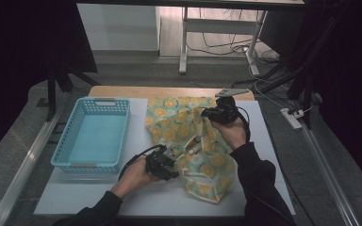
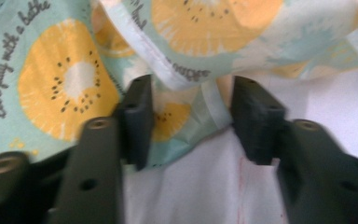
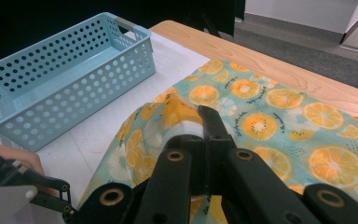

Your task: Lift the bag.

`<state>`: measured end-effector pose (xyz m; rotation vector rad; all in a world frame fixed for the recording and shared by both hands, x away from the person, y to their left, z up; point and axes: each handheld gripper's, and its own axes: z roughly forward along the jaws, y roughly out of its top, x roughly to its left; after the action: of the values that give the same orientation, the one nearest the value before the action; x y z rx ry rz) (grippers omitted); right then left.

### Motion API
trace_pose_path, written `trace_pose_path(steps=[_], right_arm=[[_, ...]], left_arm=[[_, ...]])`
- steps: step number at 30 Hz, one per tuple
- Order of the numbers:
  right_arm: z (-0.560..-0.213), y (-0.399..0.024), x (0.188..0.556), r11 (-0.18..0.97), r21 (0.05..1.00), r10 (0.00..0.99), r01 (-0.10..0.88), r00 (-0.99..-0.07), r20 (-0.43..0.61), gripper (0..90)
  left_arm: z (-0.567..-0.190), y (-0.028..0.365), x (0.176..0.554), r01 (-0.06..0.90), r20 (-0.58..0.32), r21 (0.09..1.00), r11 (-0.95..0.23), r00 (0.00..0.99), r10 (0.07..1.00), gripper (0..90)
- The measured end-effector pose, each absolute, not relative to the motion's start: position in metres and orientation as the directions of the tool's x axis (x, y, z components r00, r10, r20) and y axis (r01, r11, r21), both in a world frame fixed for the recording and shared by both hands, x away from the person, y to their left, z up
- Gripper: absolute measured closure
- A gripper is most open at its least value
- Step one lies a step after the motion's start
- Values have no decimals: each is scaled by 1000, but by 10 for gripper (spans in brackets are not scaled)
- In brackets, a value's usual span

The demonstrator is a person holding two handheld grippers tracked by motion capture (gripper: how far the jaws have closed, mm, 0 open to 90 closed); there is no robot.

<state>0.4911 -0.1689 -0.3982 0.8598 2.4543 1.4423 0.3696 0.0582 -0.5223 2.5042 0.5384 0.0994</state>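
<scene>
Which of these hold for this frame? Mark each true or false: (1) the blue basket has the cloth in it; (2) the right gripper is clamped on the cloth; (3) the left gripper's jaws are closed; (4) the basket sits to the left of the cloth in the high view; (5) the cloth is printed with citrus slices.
1. False. The blue basket holds nothing; the cloth lies on the white table beside it.
2. True. The right gripper has its jaws shut on a raised fold of cloth.
3. False. The left gripper has its jaws apart, with a cloth edge between them.
4. True.
5. True. Yellow-orange slices on pale teal, with small script lettering.
</scene>
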Motion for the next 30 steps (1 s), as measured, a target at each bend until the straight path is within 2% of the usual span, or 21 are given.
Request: trace_pose_path(steps=[2, 4, 8, 12, 16, 24, 30], right_arm=[[-398, -170, 491, 365, 844, 557, 393, -819, 141, 900], [-397, -171, 492, 364, 843, 559, 395, -817, 142, 900], [-397, -171, 491, 361, 845, 558, 394, -817, 143, 900], [-398, -171, 492, 363, 844, 559, 396, -817, 143, 900], [-397, -172, 492, 364, 844, 558, 395, -817, 141, 900], [-391, -171, 492, 361, 848, 556, 389, -819, 139, 900], [-382, -166, 492, 360, 852, 544, 381, -827, 140, 900]], left_arm=[[-521, 57, 369, 359, -48, 542, -760, 916, 398, 648], [-521, 56, 369, 361, -67, 539, -761, 919, 388, 773], [-521, 56, 372, 382, -79, 535, -754, 911, 406, 894], [-519, 56, 371, 434, -104, 530, -729, 886, 453, 900], [-508, 62, 371, 464, -155, 576, -673, 870, 468, 900], [-478, 73, 367, 460, -195, 669, -583, 866, 460, 900], [-461, 80, 371, 466, -228, 706, -533, 862, 453, 900]])
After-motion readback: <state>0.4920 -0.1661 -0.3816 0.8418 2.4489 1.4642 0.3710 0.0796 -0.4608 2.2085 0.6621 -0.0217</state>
